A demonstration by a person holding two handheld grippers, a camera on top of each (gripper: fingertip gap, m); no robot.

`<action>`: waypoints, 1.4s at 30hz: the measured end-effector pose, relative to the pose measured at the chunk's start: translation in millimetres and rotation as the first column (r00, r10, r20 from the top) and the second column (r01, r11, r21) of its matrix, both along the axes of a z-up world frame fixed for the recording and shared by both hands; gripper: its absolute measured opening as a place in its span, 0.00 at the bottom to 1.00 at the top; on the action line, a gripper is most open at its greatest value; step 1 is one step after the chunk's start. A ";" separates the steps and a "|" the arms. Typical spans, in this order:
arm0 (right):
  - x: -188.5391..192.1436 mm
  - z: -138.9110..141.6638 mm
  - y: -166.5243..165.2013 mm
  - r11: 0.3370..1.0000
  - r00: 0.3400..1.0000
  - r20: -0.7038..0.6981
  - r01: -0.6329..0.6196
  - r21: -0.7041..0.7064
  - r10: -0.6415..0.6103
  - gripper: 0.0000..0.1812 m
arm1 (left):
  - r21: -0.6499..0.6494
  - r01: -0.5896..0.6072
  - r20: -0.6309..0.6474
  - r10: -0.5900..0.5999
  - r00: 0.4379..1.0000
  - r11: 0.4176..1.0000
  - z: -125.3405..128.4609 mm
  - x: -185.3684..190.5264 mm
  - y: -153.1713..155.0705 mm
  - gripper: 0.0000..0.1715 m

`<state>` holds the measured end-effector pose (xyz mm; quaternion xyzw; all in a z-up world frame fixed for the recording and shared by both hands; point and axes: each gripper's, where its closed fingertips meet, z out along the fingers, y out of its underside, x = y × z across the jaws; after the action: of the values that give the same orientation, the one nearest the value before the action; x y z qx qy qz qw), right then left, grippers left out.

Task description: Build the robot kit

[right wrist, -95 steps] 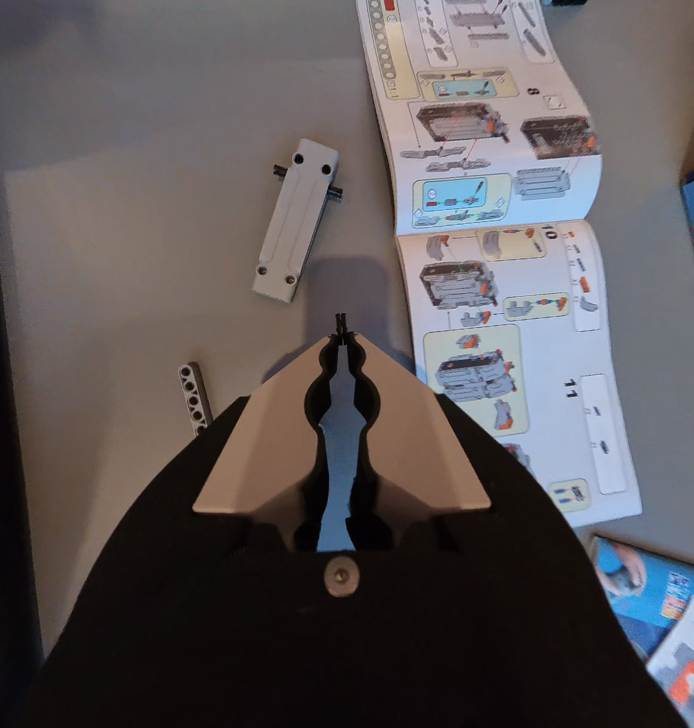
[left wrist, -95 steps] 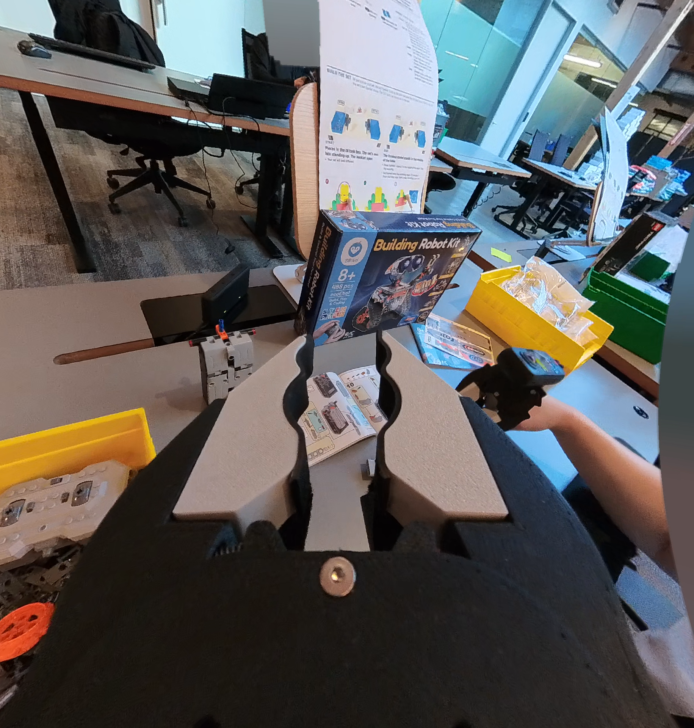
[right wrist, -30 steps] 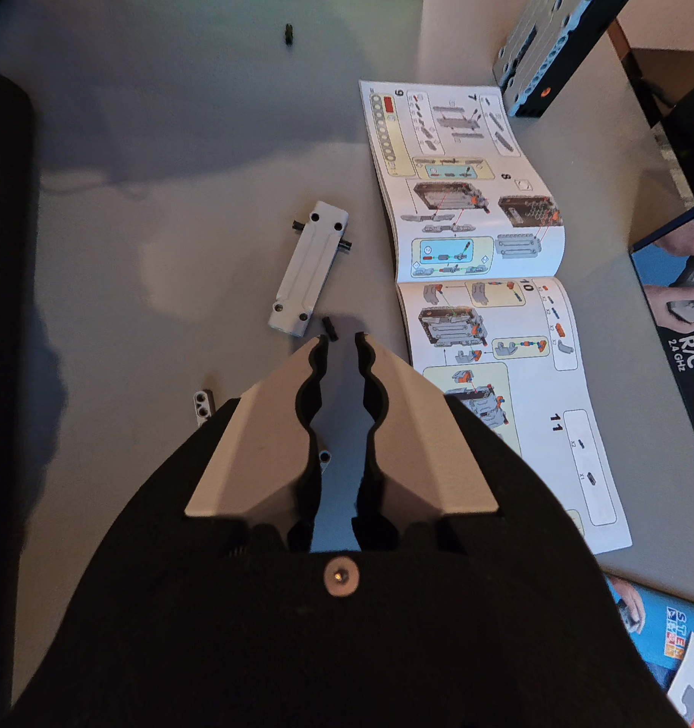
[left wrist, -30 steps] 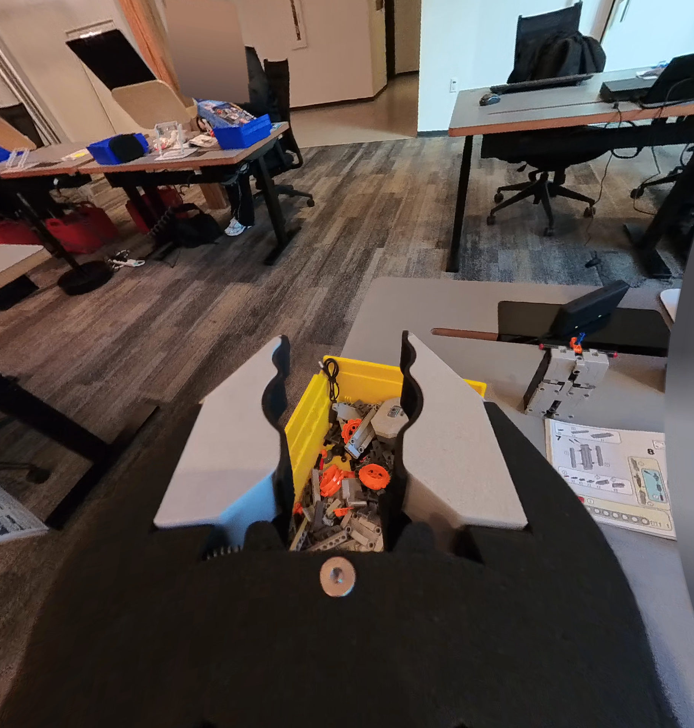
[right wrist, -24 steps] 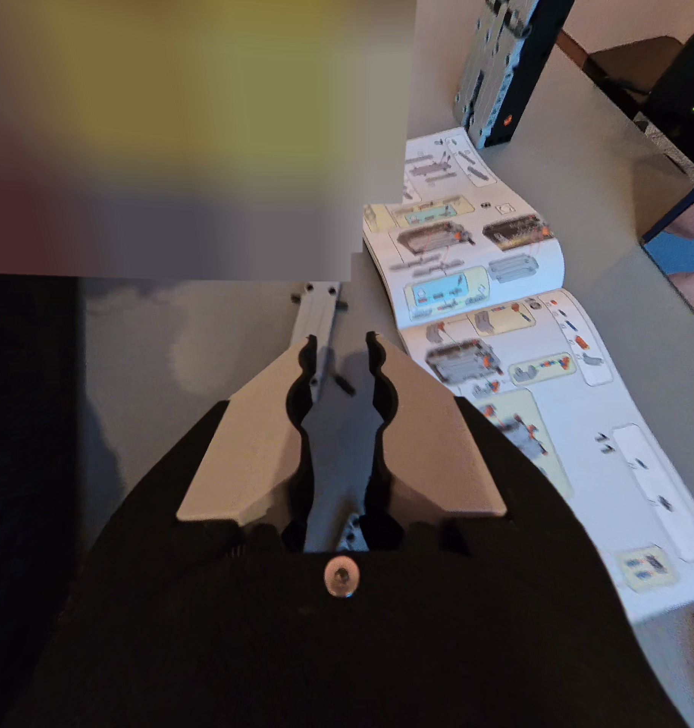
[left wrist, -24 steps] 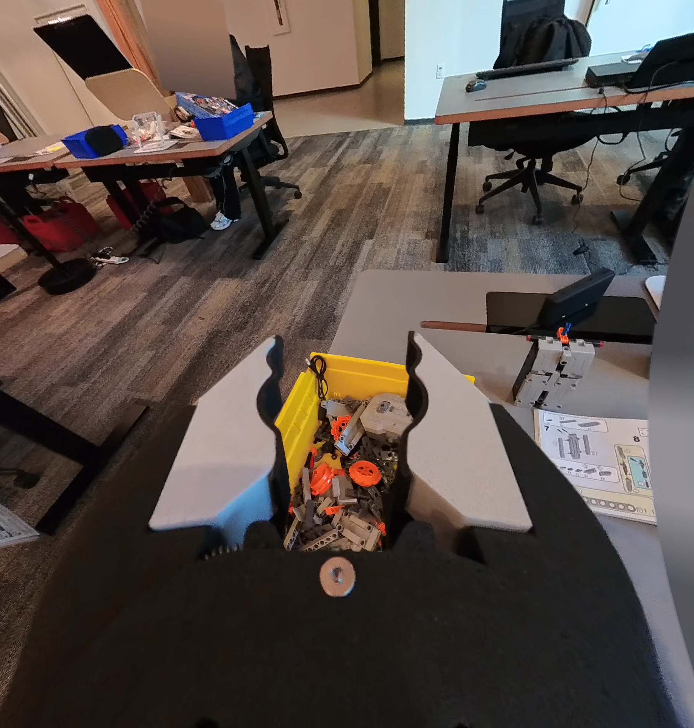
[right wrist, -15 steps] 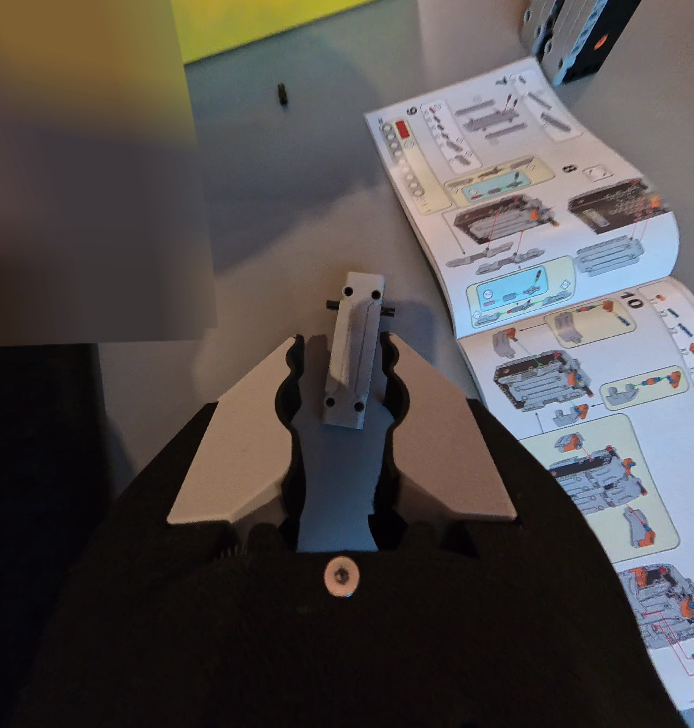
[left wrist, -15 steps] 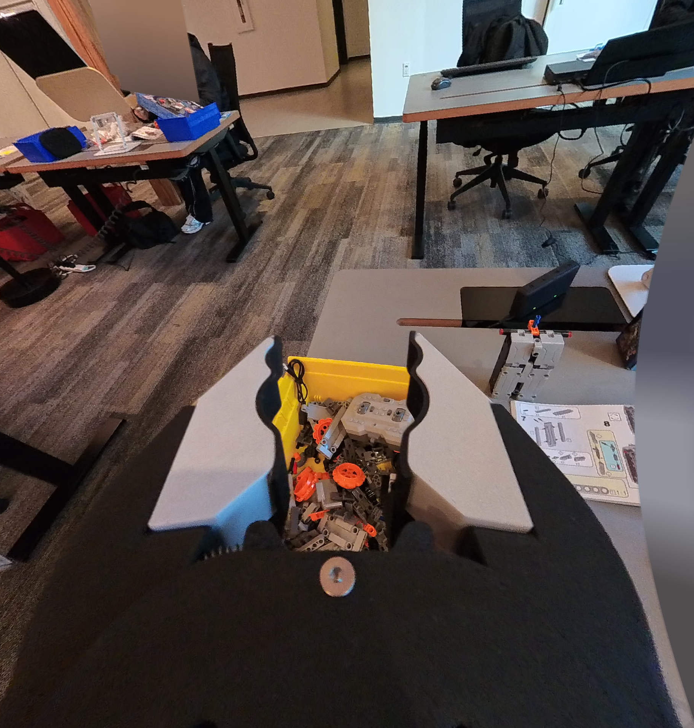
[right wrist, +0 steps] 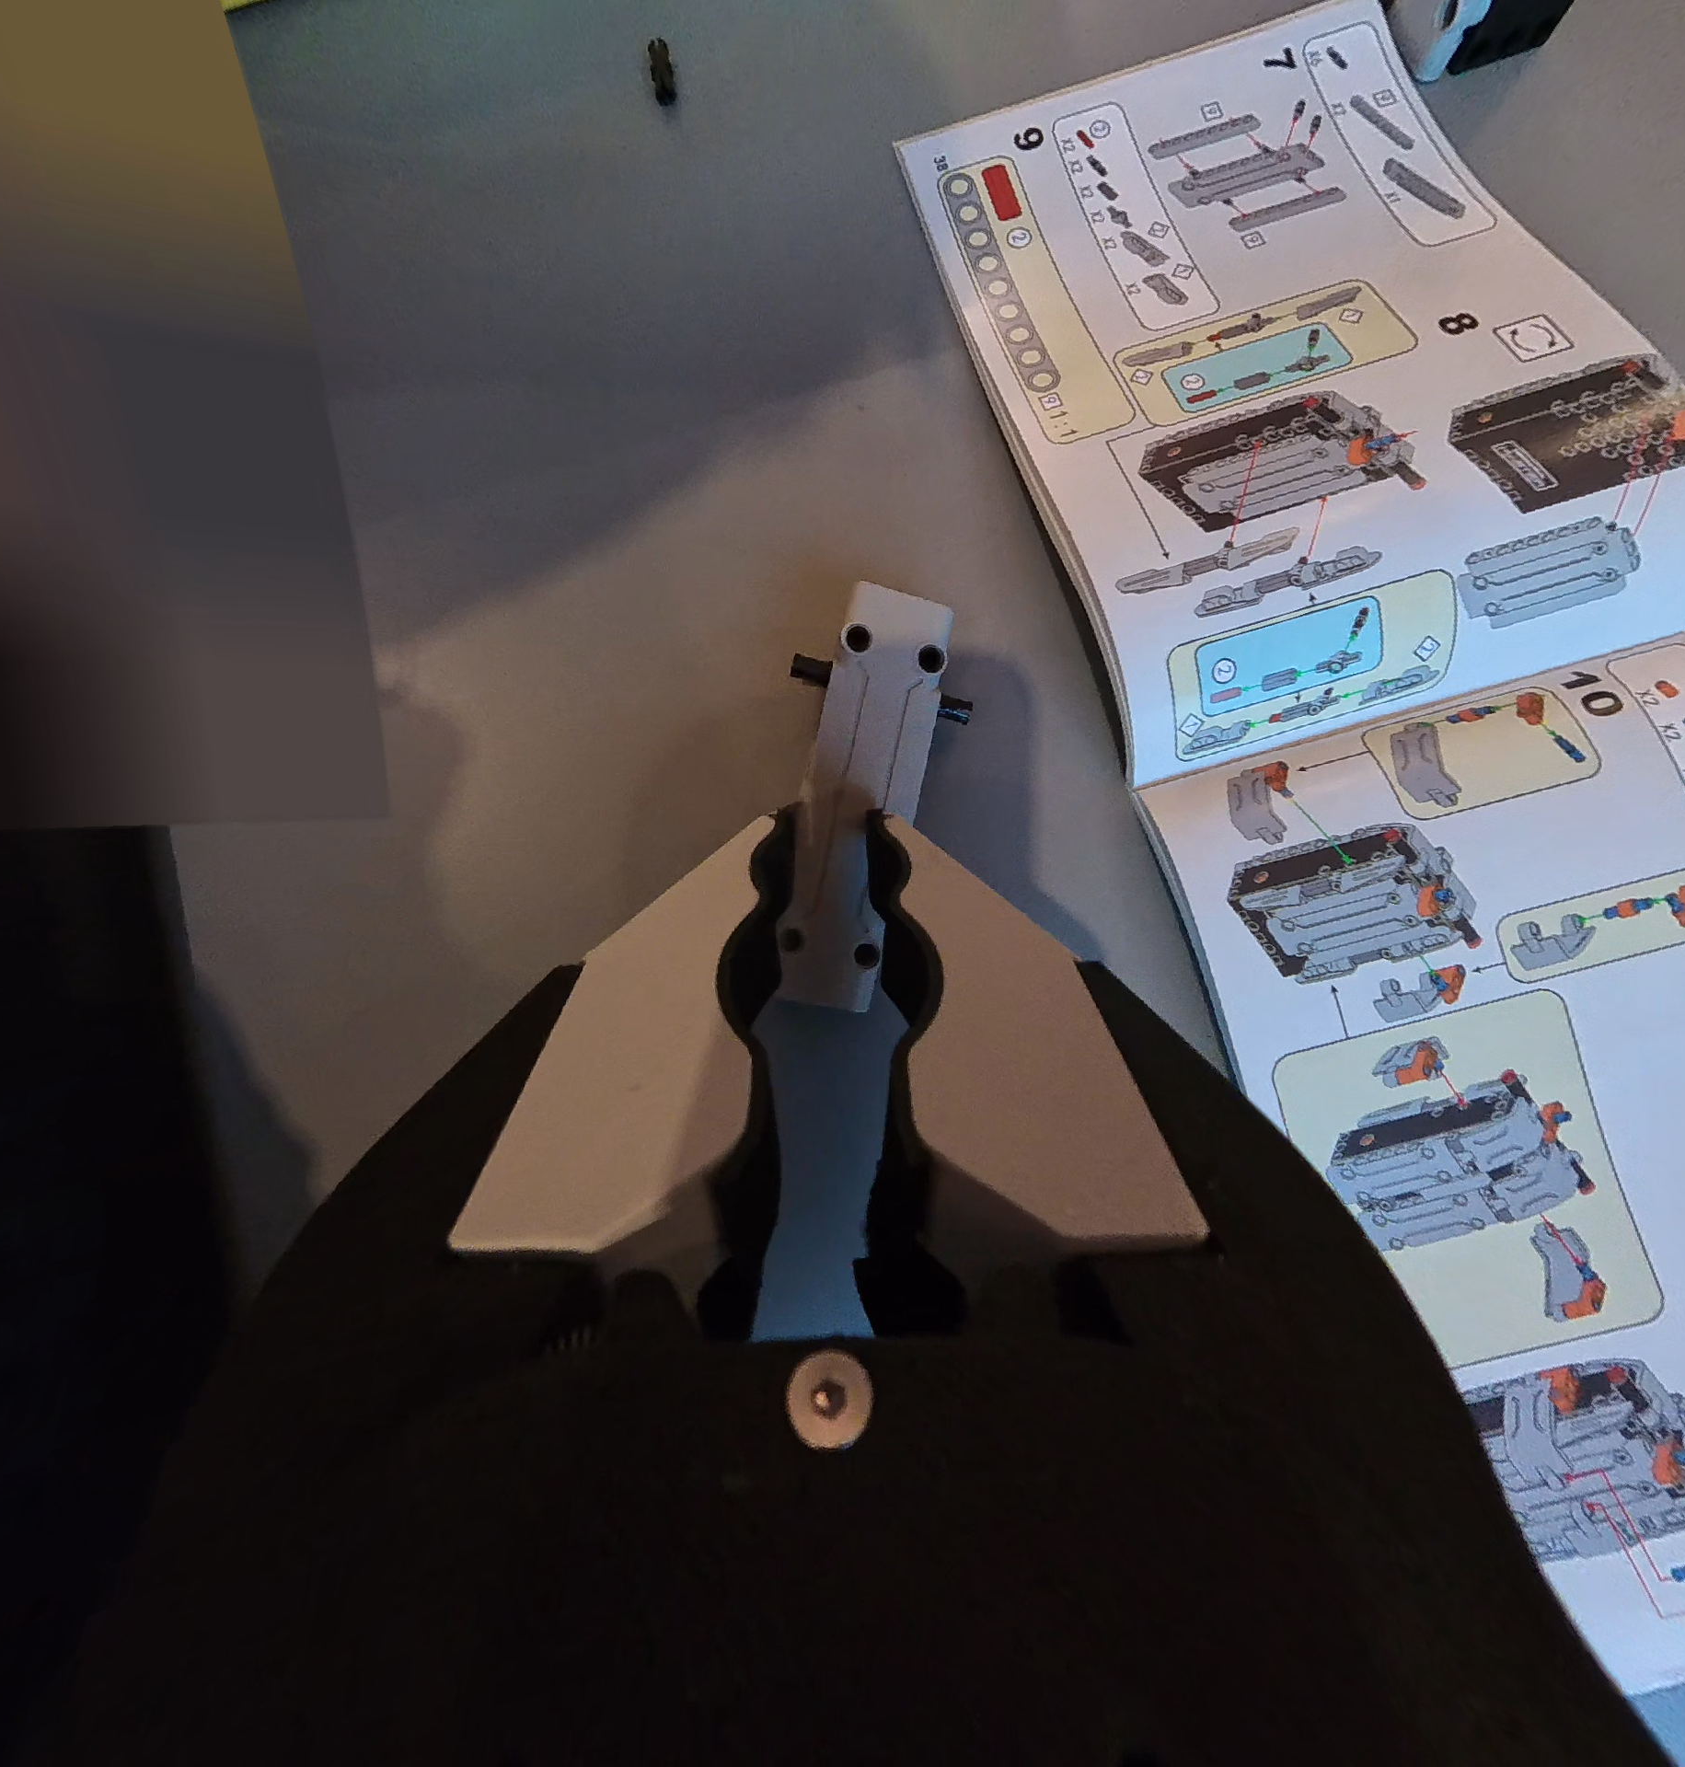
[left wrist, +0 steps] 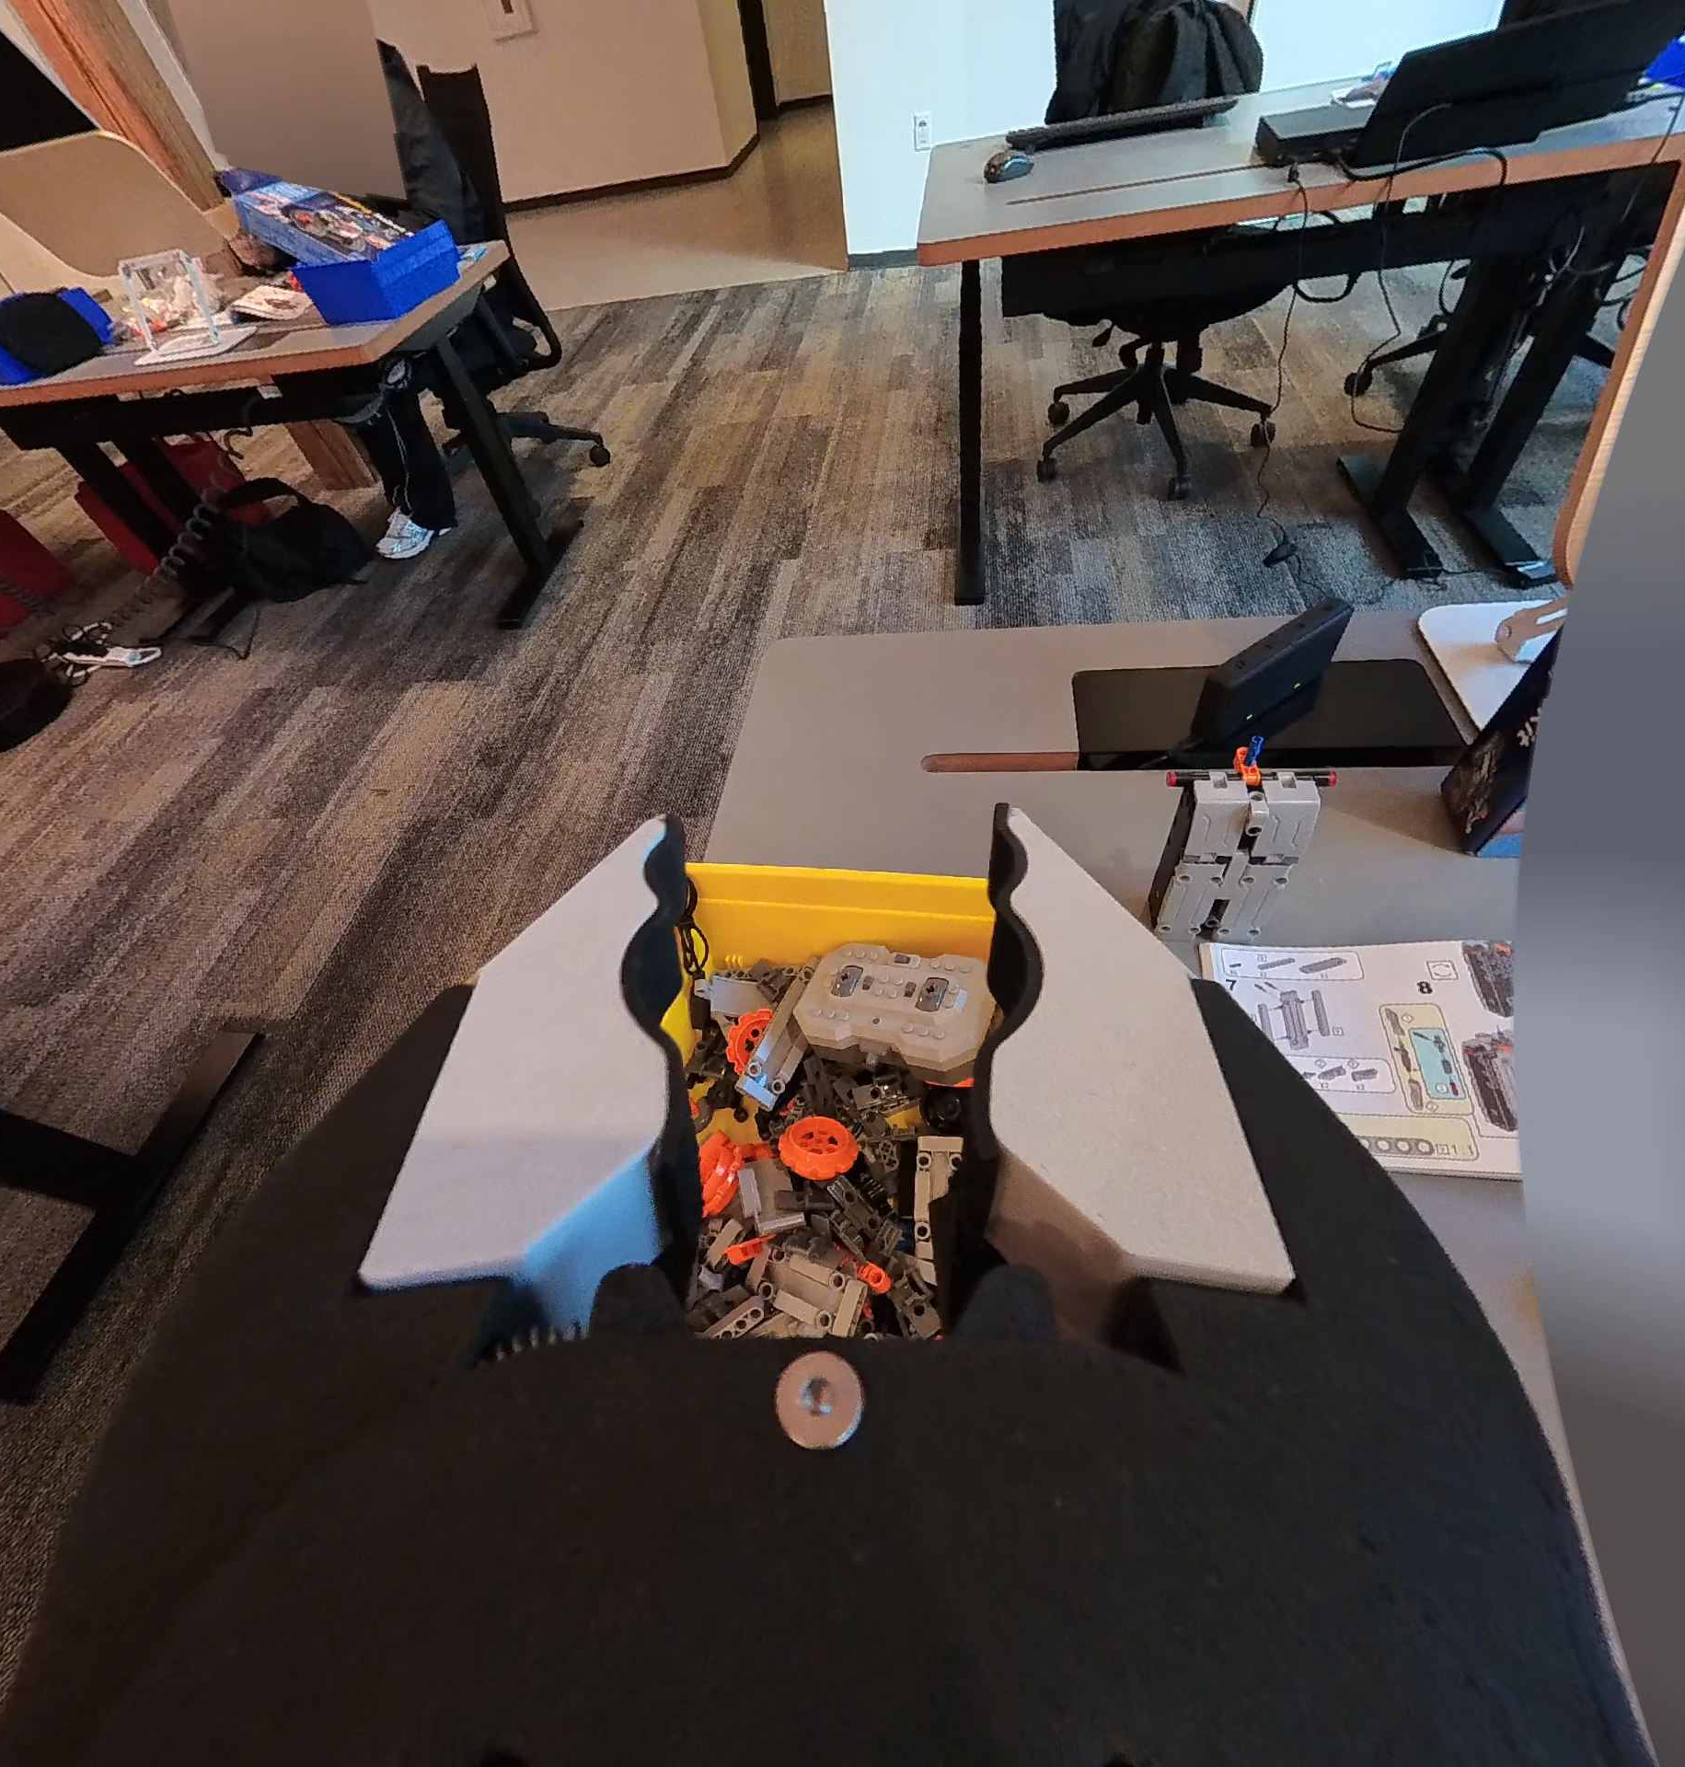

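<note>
My right gripper (right wrist: 827,815) is shut on a long light-grey building panel (right wrist: 881,708) with black pins sticking out at its far end. The panel points away from me over the grey table (right wrist: 580,382). My left gripper (left wrist: 831,830) is open and empty, held above a yellow bin (left wrist: 838,899) full of grey, black and orange building parts. A grey motor block (left wrist: 891,1004) and orange wheels (left wrist: 810,1143) lie on top of the pile.
An open instruction booklet (right wrist: 1345,669) lies right of the panel; it also shows in the left wrist view (left wrist: 1364,1052). A loose black pin (right wrist: 662,70) lies far ahead. A grey built block (left wrist: 1235,851) stands on the table. Desks and office chairs stand beyond.
My right gripper let go of a small black pin, moved over the grey panel and closed on it. My left gripper swung left from the kit box to over the yellow bin and opened wider.
</note>
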<state>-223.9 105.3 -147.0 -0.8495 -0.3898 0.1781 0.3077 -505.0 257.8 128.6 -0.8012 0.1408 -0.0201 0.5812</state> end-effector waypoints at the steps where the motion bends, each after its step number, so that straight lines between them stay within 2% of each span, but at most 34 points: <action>1: -0.5 0.3 -0.5 1.000 1.000 0.000 -0.005 0.000 0.005 0.07 | 0.001 0.003 0.000 -0.003 1.000 1.000 0.3 1.3 0.2 0.36; 3: -0.8 3.8 -0.3 1.000 1.000 -0.011 -0.010 0.014 0.010 0.02 | 0.003 0.008 0.004 -0.008 1.000 1.000 0.4 2.3 -0.1 0.36; 9: -2.0 6.0 -1.4 1.000 0.999 -0.045 -0.023 0.004 0.023 0.01 | 0.002 0.029 0.007 -0.029 1.000 1.000 -0.1 6.9 -1.3 0.36; 14: 1.3 8.3 6.4 0.999 0.999 -0.043 0.004 0.047 -0.002 0.19 | -0.002 0.039 0.006 -0.039 0.999 0.999 -1.9 9.3 -0.7 0.36; 16: 2.3 1.6 3.9 1.000 1.000 -0.015 -0.005 0.025 0.005 0.19 | -0.003 0.041 0.006 -0.041 0.999 0.999 -2.4 9.8 -1.1 0.36; 23: 4.8 -12.6 -1.5 0.999 0.999 0.036 -0.015 -0.031 0.016 0.17 | -0.007 0.055 0.004 -0.055 0.999 0.998 -4.9 12.0 -1.1 0.36; 32: 2.7 -12.7 -0.7 1.000 0.999 0.026 -0.025 -0.011 0.025 0.14 | -0.012 0.084 0.004 -0.084 0.996 0.996 -7.0 18.7 -0.1 0.35; 35: -4.1 -12.3 -2.3 0.999 0.999 0.001 -0.039 0.002 0.039 0.13 | -0.011 0.131 0.024 -0.131 0.991 0.991 -6.7 29.4 -1.1 0.35; 37: -7.3 -11.6 -2.3 0.998 0.998 0.022 -0.052 0.032 0.052 0.13 | 0.007 0.203 0.057 -0.203 0.977 0.979 0.3 45.7 -7.9 0.35; 39: -10.1 -6.3 -2.5 0.994 0.997 0.047 -0.068 0.084 0.065 0.13 | 0.035 0.311 0.091 -0.313 0.945 0.950 8.5 69.6 -18.6 0.34; 42: -13.7 13.5 0.7 0.979 0.998 0.026 -0.055 0.195 0.051 0.13 | 0.128 0.471 0.118 -0.485 0.866 0.873 28.4 107.9 -44.2 0.34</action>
<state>-237.6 106.0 -133.5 -0.8062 -0.4310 0.1381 0.3810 -397.1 213.6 157.0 -0.7090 0.2930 -0.2154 0.6042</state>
